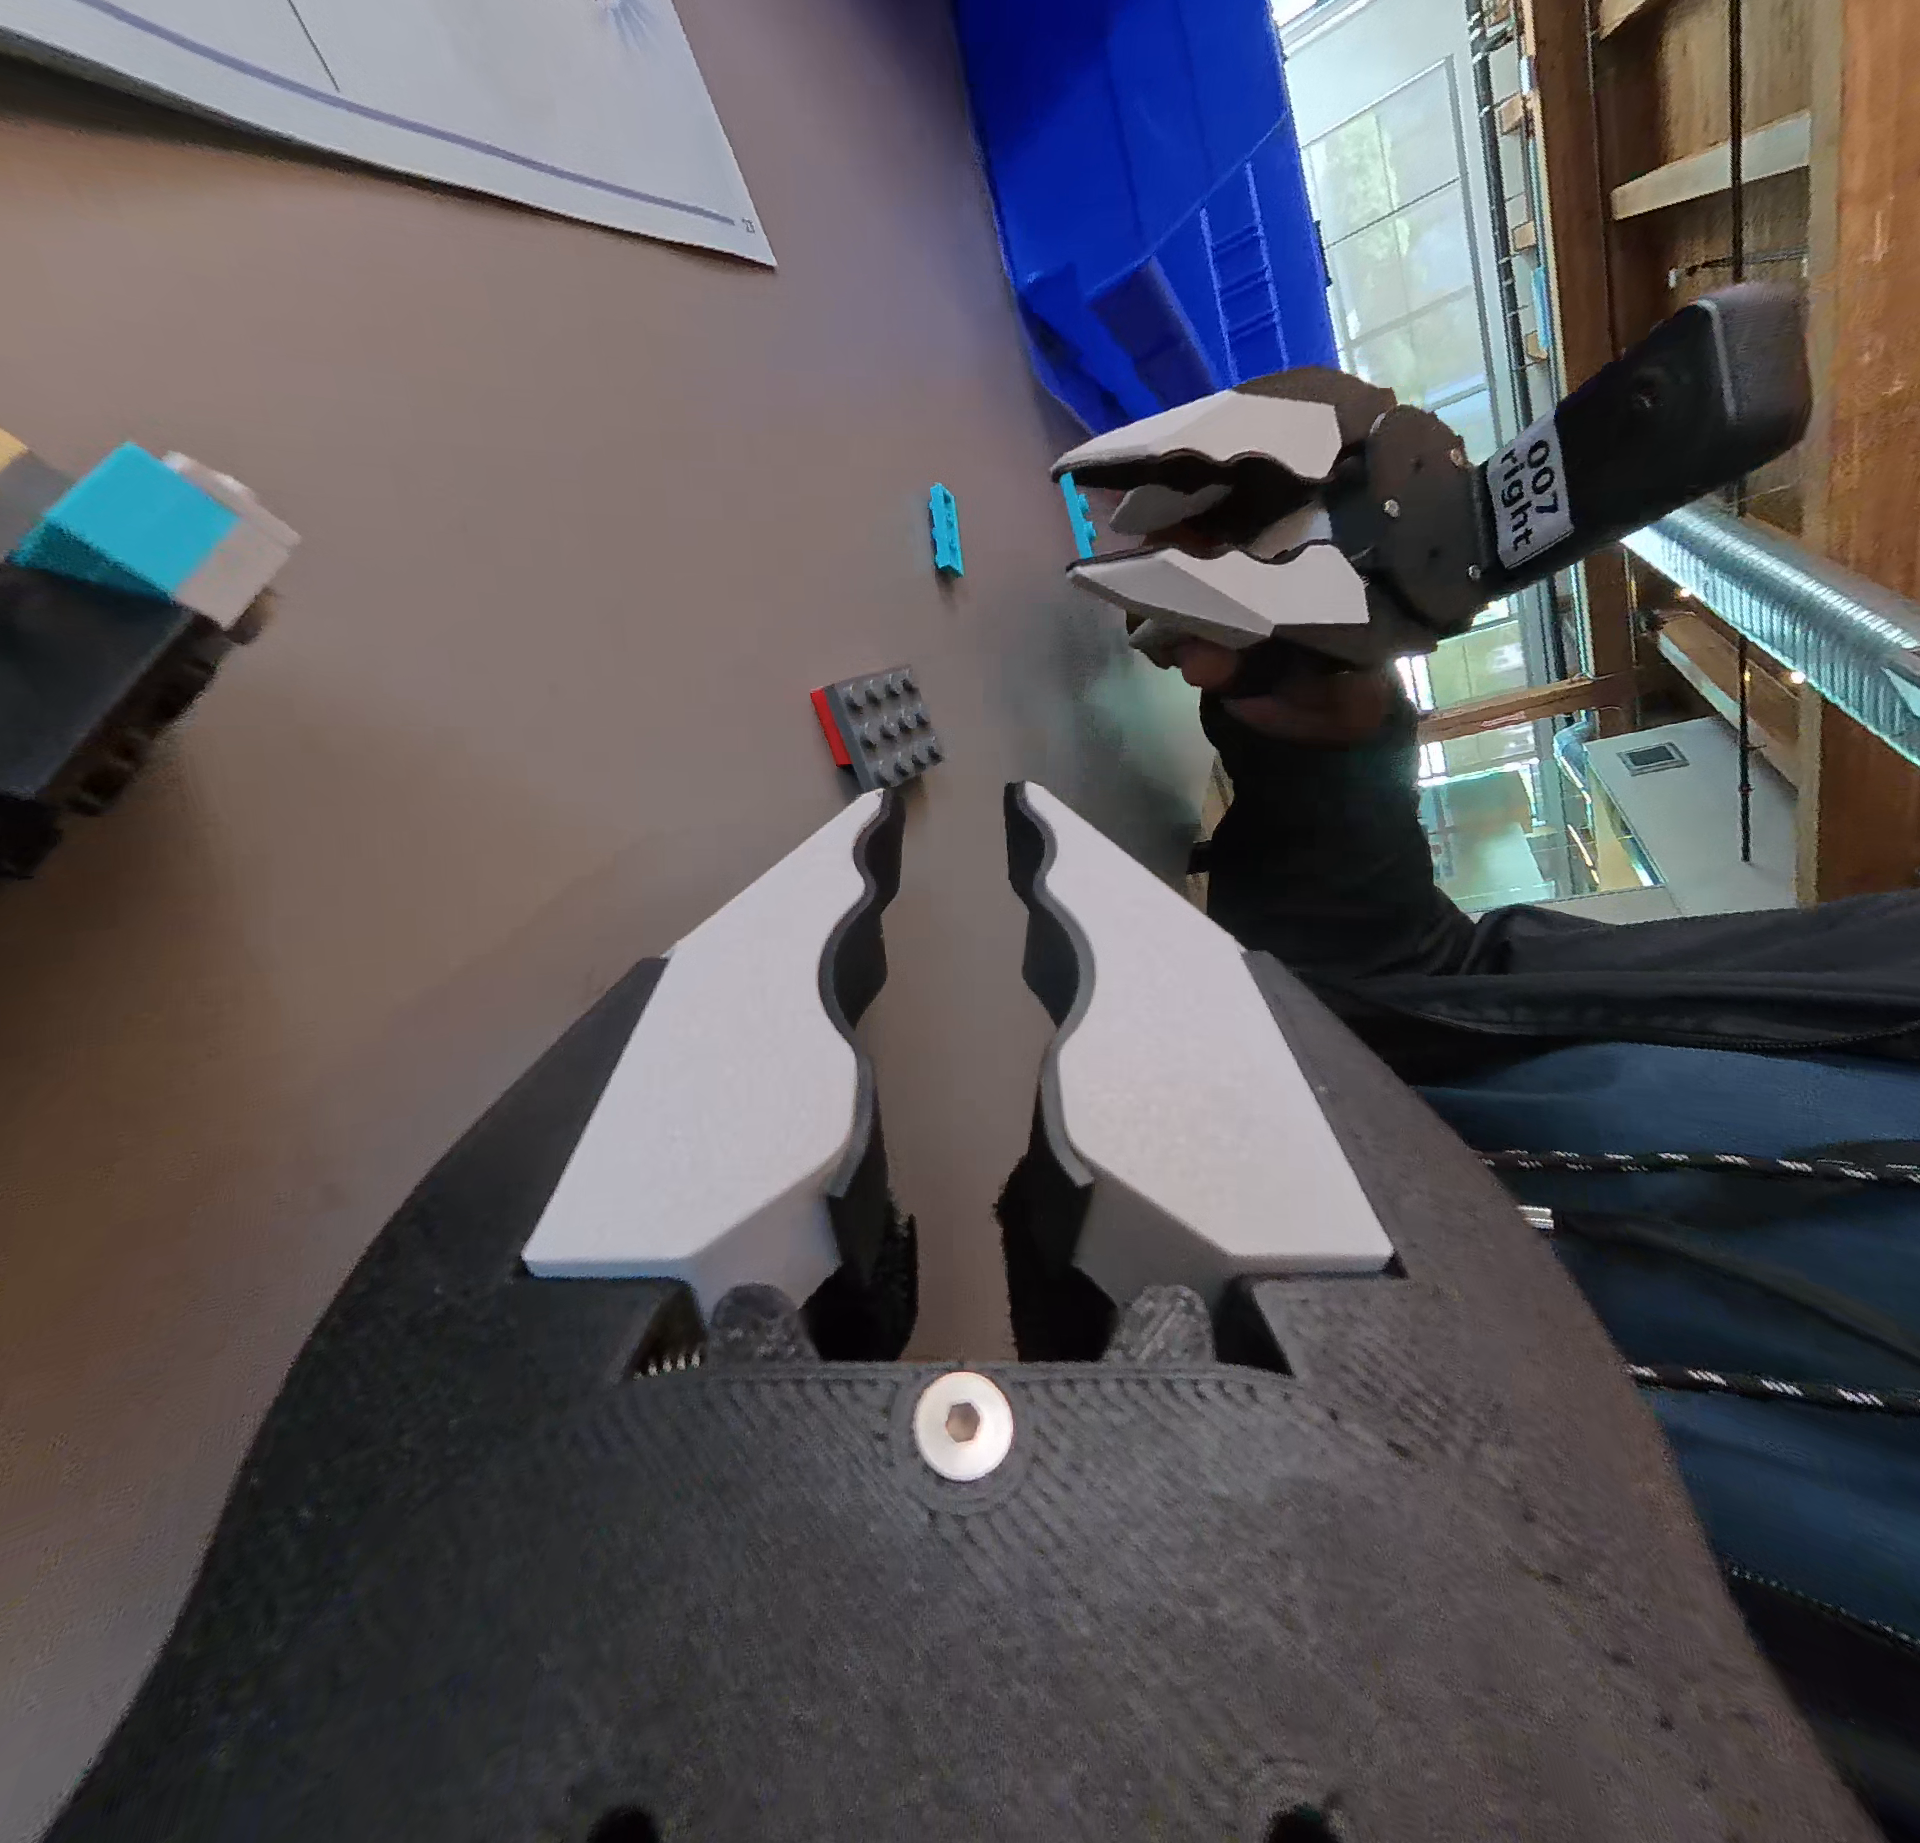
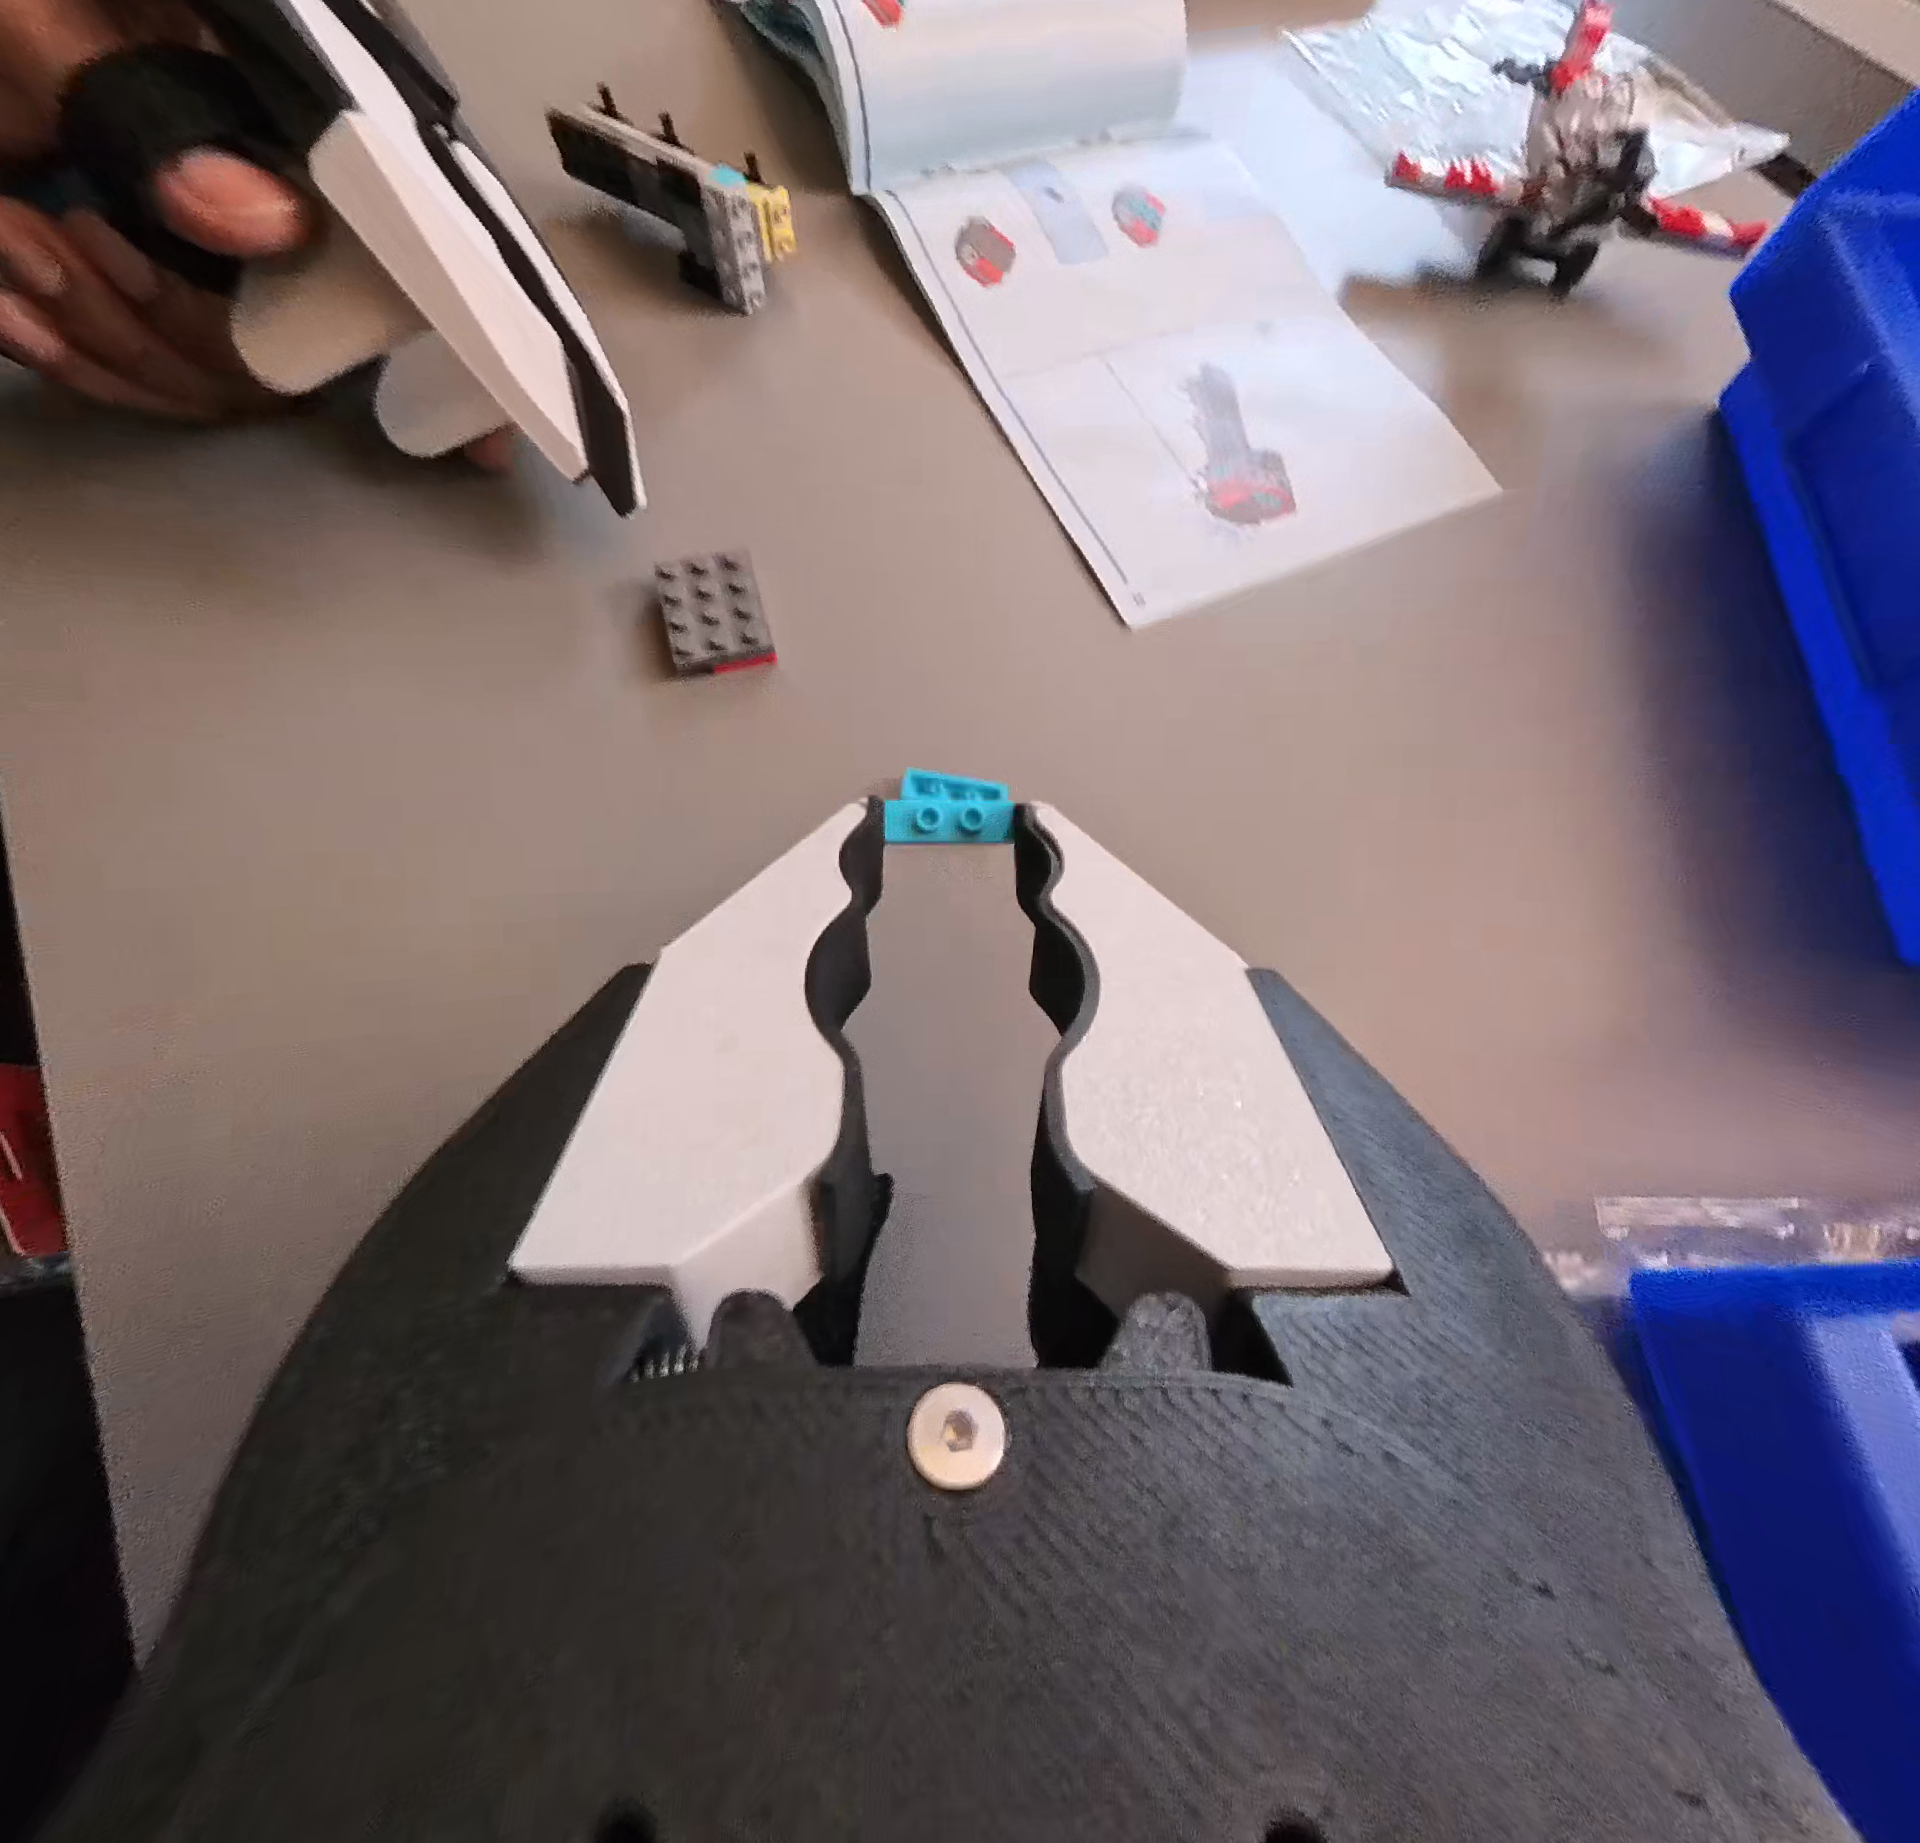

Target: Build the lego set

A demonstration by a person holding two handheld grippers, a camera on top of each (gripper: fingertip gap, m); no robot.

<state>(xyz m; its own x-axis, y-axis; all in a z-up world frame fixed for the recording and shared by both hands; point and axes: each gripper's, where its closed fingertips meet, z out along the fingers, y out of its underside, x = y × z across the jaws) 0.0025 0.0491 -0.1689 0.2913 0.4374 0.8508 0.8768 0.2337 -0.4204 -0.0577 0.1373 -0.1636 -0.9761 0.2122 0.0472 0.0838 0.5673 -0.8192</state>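
My right gripper (image 2: 948,822) is shut on a small turquoise piece (image 2: 948,819) with two studs, held by its ends low over the grey table; it also shows in the left wrist view (image 1: 1075,515). A second turquoise piece (image 2: 956,785) lies just beyond it, seen too in the left wrist view (image 1: 945,531). A dark grey studded plate with a red layer under it (image 1: 878,728) (image 2: 715,611) lies flat on the table. My left gripper (image 1: 954,806) is open and empty, its tips just short of that plate; it also shows in the right wrist view (image 2: 613,484).
A partial build of black, grey, turquoise and yellow bricks (image 2: 717,214) (image 1: 135,588) stands at the back. An open instruction booklet (image 2: 1143,339) (image 1: 416,79) lies beside it. A winged red and grey model (image 2: 1558,172) sits on a plastic bag. Blue bins (image 2: 1829,494) (image 1: 1143,183) stand on the right. The gap from one gripper's tips to the other's is roughly 11 cm.
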